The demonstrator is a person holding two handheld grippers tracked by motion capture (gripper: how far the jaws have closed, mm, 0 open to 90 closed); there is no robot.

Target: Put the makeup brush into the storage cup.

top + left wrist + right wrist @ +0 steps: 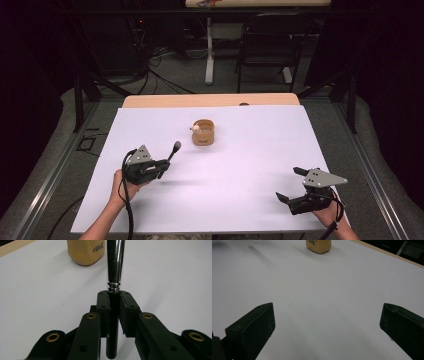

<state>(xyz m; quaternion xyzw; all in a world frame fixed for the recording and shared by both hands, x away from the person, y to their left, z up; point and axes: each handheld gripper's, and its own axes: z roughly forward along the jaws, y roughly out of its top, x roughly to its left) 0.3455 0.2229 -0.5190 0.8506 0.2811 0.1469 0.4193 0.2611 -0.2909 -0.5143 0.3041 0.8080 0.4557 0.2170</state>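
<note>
My left gripper (165,164) is shut on a brush (173,151) with a black handle, a chrome ferrule and a dark head. The brush points up and away toward a small tan cup (203,133). In the left gripper view the jaws (114,296) clamp the black handle just below the ferrule of the brush (115,262), and the cup (85,251) stands beyond, slightly left. A small pale item rests in the cup's rim. My right gripper (287,183) sits at the near right, open, with nothing between its jaws (328,307). The cup (318,245) shows far ahead of it.
A white sheet (250,165) covers the wooden table (210,100), whose far edge shows bare. A small dark object (244,104) lies at that edge. A black chair (270,45) and cables stand on the floor beyond.
</note>
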